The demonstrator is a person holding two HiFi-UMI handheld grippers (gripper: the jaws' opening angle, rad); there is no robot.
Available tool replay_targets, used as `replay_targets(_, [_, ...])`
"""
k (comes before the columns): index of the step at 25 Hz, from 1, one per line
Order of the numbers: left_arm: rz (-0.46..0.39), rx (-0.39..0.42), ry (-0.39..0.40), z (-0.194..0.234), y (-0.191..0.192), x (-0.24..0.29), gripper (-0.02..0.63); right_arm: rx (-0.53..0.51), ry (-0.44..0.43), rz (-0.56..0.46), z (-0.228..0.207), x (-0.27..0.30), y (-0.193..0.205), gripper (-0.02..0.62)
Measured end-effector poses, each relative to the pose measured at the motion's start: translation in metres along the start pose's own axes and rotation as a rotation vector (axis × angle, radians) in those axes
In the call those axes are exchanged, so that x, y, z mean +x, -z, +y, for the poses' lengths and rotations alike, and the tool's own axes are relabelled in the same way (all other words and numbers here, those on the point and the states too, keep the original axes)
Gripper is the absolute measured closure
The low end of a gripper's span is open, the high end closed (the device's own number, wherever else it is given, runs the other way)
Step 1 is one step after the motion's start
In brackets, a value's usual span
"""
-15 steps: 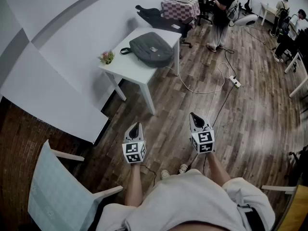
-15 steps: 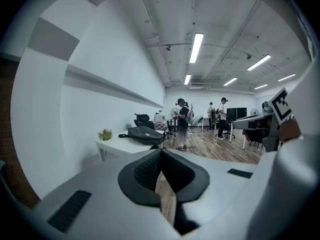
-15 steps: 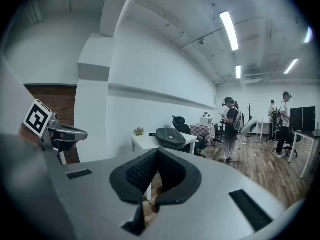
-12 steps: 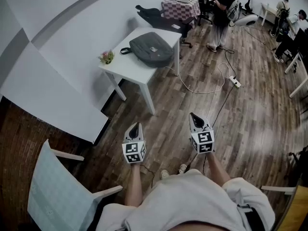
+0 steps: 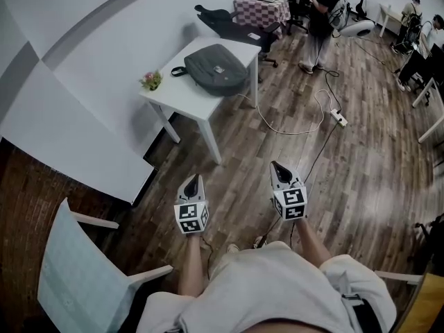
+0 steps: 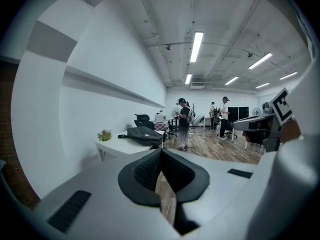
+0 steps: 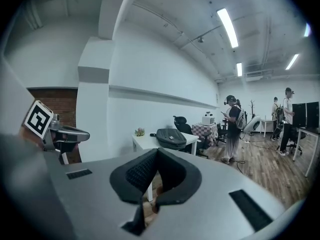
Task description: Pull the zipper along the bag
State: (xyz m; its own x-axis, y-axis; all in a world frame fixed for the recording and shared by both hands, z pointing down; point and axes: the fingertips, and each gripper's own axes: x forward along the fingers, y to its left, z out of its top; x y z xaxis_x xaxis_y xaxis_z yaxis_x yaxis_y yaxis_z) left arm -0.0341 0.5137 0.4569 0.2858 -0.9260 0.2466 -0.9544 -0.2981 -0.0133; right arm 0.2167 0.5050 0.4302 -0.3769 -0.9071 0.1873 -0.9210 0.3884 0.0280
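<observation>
"Two things on the white square tabletop (image 5: 177, 94), then?"

"Yes. At its left edge stands a small pot of pink flowers (image 5: 151, 81). Just right of that lies the dark grey fabric bag (image 5: 216, 68), flat on the tabletop's right half, a strap loop trailing from its left end."

"And the claws?"

"Both are well short of the tabletop, over the brown wooden plank floor (image 5: 361, 172), pointing roughly toward it. The left claw (image 5: 195, 182) is pressed together with nothing in it; so is the right claw (image 5: 277, 168). Neither touches the bag."

"Anything further right?"

"Right of the tabletop a white cable (image 5: 305, 132) curls across the floor to a white power strip (image 5: 339, 118). Beyond the tabletop's far right corner stands a person in dark clothes (image 5: 320, 16)."
</observation>
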Motion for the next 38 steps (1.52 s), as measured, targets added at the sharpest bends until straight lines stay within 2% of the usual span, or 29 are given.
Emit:
replay_targets(10, [0.033, -0.007, -0.009, -0.029, 0.015, 0.023, 0.580, -0.007, -0.050, 0.024, -0.020, 0.013, 0.018, 0.581])
replay_targets(16, [0.044, -0.015, -0.011, -0.025, 0.012, 0.051, 0.580, -0.008, -0.065, 0.040, -0.032, 0.040, 0.020, 0.581])
replay_targets(25, [0.043, -0.024, 0.017, 0.010, 0.008, 0.141, 0.580, -0.023, -0.060, 0.049, -0.048, 0.128, 0.015, 0.581])
replay_targets(38, [0.035, -0.050, 0.060, 0.106, -0.038, 0.291, 0.580, -0.058, -0.057, 0.073, -0.061, 0.303, -0.035, 0.581])
